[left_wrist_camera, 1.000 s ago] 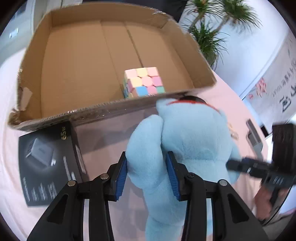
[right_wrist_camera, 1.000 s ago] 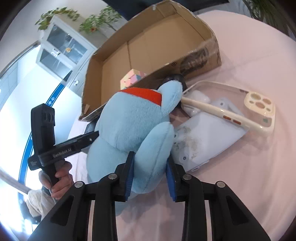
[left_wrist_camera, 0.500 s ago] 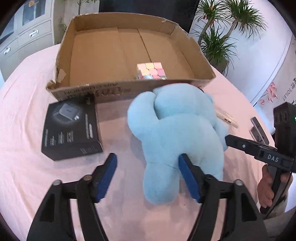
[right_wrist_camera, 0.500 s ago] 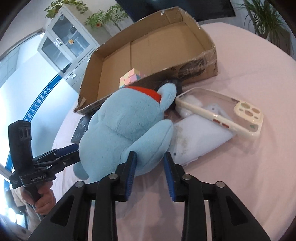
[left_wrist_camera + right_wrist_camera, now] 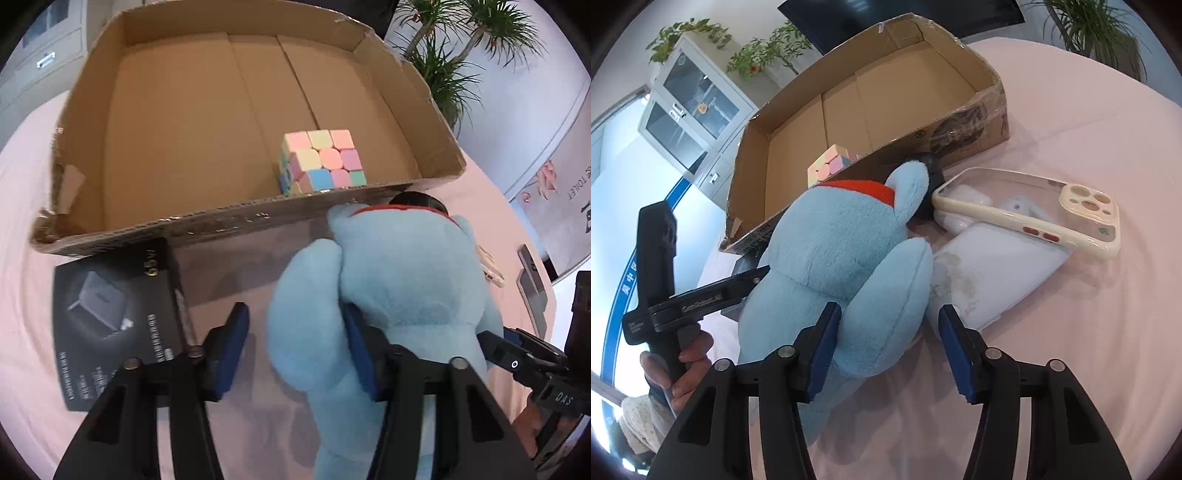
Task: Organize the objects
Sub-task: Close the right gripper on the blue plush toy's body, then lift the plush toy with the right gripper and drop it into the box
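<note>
A light-blue plush toy [image 5: 406, 288] [image 5: 834, 251] with a red collar lies on the pink table, its head against the near wall of a cardboard box [image 5: 184, 229] [image 5: 871, 155]. A pastel puzzle cube [image 5: 321, 162] [image 5: 827, 166] sits inside the box. My left gripper [image 5: 296, 350] is closing around one plush limb; the right pad touches it and the left pad stands off. My right gripper [image 5: 891, 347] is opening around another limb, with a gap at its right pad.
A black charger carton [image 5: 110, 317] lies left of the plush, before the box. Right of the plush are a cream phone case [image 5: 1034, 218], a white pouch [image 5: 997, 266] and a white earbud case [image 5: 964, 195]. A dark round object [image 5: 932, 173] sits by the plush's head.
The left gripper let go of the plush limb, drew back wide open, then came in again with narrower jaws. The right gripper's jaws have widened off the limb they were squeezing.
</note>
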Demonstrator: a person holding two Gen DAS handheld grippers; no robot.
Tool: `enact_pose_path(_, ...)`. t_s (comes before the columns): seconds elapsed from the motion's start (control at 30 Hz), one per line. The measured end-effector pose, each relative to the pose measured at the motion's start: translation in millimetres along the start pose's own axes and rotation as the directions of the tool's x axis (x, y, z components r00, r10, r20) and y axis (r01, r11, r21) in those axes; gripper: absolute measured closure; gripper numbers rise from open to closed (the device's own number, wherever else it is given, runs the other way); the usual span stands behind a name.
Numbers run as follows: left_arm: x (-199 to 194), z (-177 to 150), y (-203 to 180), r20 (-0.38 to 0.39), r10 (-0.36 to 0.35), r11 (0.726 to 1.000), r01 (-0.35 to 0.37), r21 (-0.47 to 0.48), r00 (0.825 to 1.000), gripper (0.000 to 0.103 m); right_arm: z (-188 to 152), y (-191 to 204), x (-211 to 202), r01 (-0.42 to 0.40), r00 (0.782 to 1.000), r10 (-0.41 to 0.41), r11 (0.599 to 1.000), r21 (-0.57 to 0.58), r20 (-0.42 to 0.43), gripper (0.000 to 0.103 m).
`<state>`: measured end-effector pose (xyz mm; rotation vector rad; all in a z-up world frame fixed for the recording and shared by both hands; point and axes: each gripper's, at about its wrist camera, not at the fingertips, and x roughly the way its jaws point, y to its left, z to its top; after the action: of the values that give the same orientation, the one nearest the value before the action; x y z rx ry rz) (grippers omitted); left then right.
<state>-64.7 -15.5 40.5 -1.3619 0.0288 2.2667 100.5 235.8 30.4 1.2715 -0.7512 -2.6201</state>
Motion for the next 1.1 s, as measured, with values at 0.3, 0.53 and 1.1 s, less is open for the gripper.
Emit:
enact_pose_path(0.3,2.3,-8.4,6.4,0.054,-0.003,1.0,0.003,0.004,0.999,0.05,2.0,11.4,10.2,0.104,0.994,-0.103,0.994,-0.031,0.045,0.057)
enact_pose_path(0.53,4.5,-14.4,8.7,0.065,-0.063,0.998,0.063,-0.011,0.996,0.064,-1.4,23.3,9.1,0.153,0.986,-0.148,0.987,-0.055,0.083,0.07)
enact_pose_path(1.1,-63.1,-17.8,-43.0,0.197,-0.056,0.992,0.032,0.125,0.979,0.072,-1.3,20.1,-45.5,0.124,0.979,-0.115,0.991,-0.044,0.165,0.078)
